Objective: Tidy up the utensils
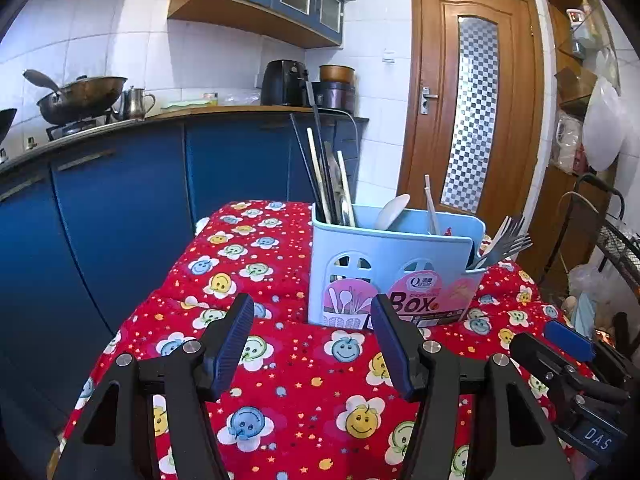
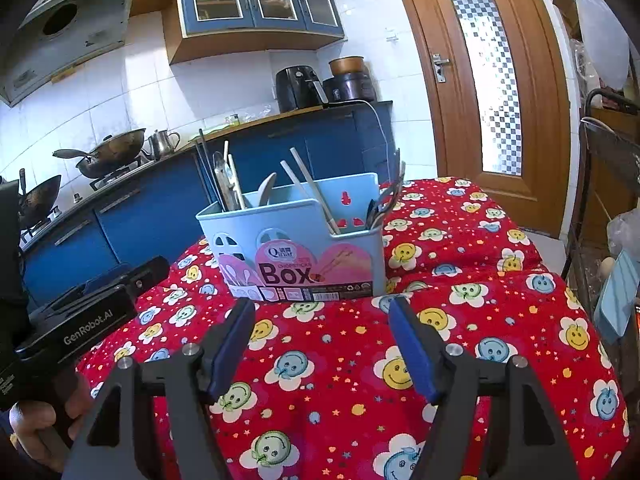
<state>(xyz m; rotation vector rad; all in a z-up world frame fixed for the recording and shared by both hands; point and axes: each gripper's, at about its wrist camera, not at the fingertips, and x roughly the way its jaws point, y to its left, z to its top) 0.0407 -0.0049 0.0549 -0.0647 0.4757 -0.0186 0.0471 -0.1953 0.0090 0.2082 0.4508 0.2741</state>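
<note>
Kitchen, blue cabinets, wooden door; table under red smiley cloth (image 1: 288, 392).

Left wrist view:
- My left gripper (image 1: 312, 344): jaws spread, nothing between them, hanging low over the cloth.
- Box (image 1: 360, 272): pale blue, upright, just beyond the fingertips, slightly right of centre.
- Contents: chopsticks (image 1: 320, 176) in the left compartment, white spoon (image 1: 394, 210) in the middle, forks (image 1: 508, 242) leaning out at the right end.
- My right gripper (image 1: 568, 340): at the right edge.

Right wrist view:
- Right gripper (image 2: 322, 340): jaws spread, empty, over bare cloth.
- Box (image 2: 248, 236) ahead, left of centre; no loose utensil visible on the cloth.

Judgement: sorting looks done or nearly so. If a piece needs moving, I should come in from above, pinch one handle only, lift it straight up, and steady the box with the other jaws so it does not tip.
</note>
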